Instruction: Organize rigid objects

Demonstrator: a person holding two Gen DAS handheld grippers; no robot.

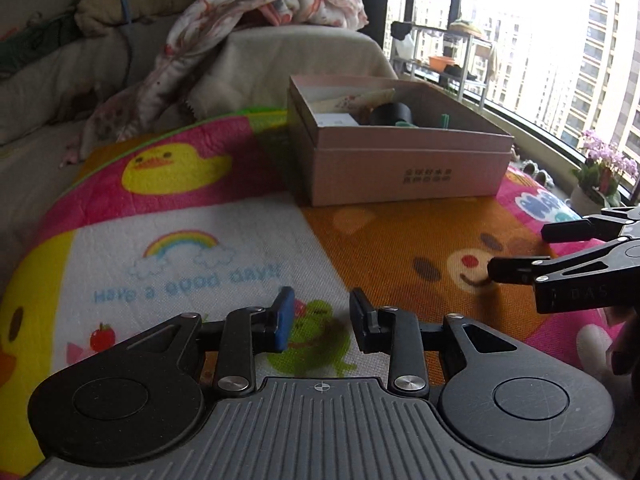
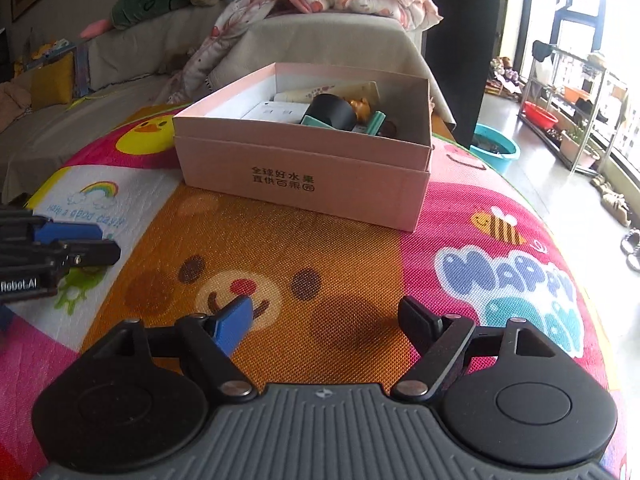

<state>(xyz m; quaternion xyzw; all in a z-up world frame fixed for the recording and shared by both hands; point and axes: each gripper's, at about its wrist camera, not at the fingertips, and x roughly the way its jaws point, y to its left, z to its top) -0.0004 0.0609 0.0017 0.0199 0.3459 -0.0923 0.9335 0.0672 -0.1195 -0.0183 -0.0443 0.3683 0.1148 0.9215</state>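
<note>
A pink cardboard box (image 1: 404,168) (image 2: 304,168) stands open on the colourful play mat (image 1: 224,240) (image 2: 320,256). Inside it lie a black cylinder (image 2: 332,110), a white flat pack (image 2: 272,112), a cream tube (image 2: 332,90), teal pieces (image 2: 376,122) and a small gold figure (image 2: 360,106). My left gripper (image 1: 322,312) (image 2: 105,242) hovers low over the mat, short of the box, open by a narrow gap with nothing in it. My right gripper (image 2: 326,316) (image 1: 524,250) is beside it to the right, open wide and empty, over the bear face print.
A covered sofa (image 2: 320,40) with a patterned blanket (image 1: 260,4) rises behind the box. To the right the mat ends above the floor, where a blue basin (image 2: 496,148), a metal shelf (image 2: 568,108) and a potted orchid (image 1: 600,172) stand by the window.
</note>
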